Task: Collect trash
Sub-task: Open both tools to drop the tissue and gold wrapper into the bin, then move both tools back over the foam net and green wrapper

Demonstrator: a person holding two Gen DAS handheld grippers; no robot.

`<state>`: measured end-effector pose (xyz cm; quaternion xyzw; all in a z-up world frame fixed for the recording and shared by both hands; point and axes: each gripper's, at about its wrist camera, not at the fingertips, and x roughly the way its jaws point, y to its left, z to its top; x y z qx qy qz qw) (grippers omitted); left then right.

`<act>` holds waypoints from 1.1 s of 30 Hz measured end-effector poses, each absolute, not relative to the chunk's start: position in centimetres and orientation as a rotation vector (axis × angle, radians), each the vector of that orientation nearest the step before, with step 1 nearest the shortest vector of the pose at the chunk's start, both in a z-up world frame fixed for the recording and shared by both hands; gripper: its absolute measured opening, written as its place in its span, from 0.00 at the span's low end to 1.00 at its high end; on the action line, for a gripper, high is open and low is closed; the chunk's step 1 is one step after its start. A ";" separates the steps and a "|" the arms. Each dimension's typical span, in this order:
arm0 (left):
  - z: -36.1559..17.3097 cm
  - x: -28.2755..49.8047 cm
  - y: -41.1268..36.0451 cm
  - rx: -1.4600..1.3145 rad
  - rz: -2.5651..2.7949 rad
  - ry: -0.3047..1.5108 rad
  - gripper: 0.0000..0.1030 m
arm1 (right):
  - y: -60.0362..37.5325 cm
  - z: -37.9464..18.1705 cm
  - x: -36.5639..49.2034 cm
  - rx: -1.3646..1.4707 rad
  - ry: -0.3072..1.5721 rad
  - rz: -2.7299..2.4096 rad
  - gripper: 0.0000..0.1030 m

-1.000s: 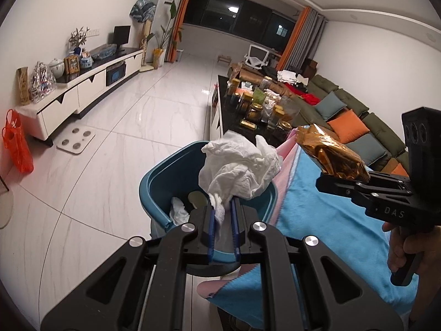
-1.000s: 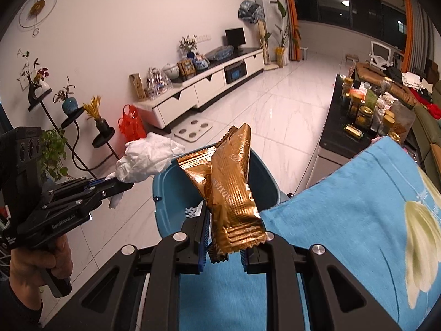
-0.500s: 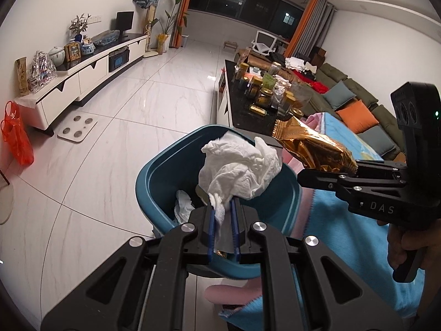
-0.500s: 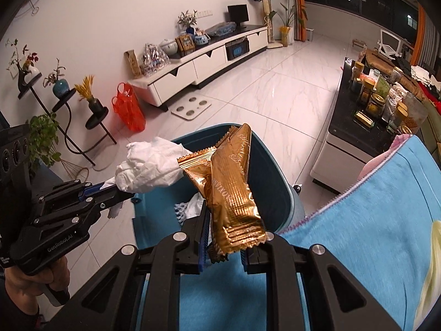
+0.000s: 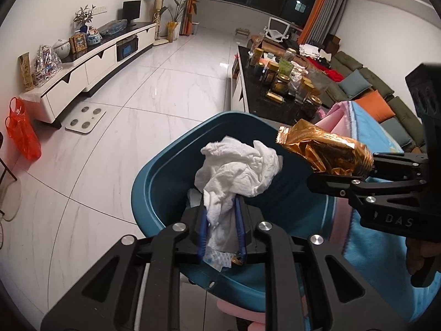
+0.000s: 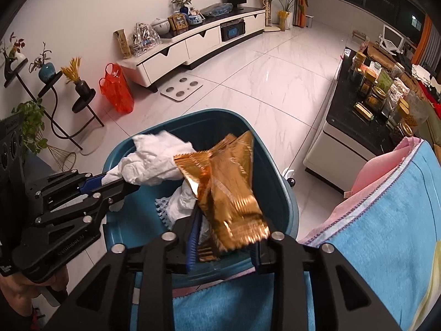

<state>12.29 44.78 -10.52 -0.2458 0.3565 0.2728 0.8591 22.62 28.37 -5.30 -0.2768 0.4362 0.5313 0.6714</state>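
My left tool (image 5: 220, 229) hangs over the teal bin (image 5: 154, 171) at lower centre, jaws opening, the crumpled white tissue (image 5: 237, 171) loose between them. My right tool (image 6: 224, 241) is opening too; the gold wrapper (image 6: 226, 184) tilts between its parted pads above the bin's mouth.

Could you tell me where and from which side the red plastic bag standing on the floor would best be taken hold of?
Probably by the red bag's two handle loops at its top, coming from above: it stands upright beside the white cabinet, loops up and free, while its thin body looks too wide for the jaws.
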 end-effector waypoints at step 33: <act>-2.1 3.2 37.3 -0.457 0.547 0.540 0.71 | 18.4 0.5 21.7 -0.382 0.867 1.209 0.68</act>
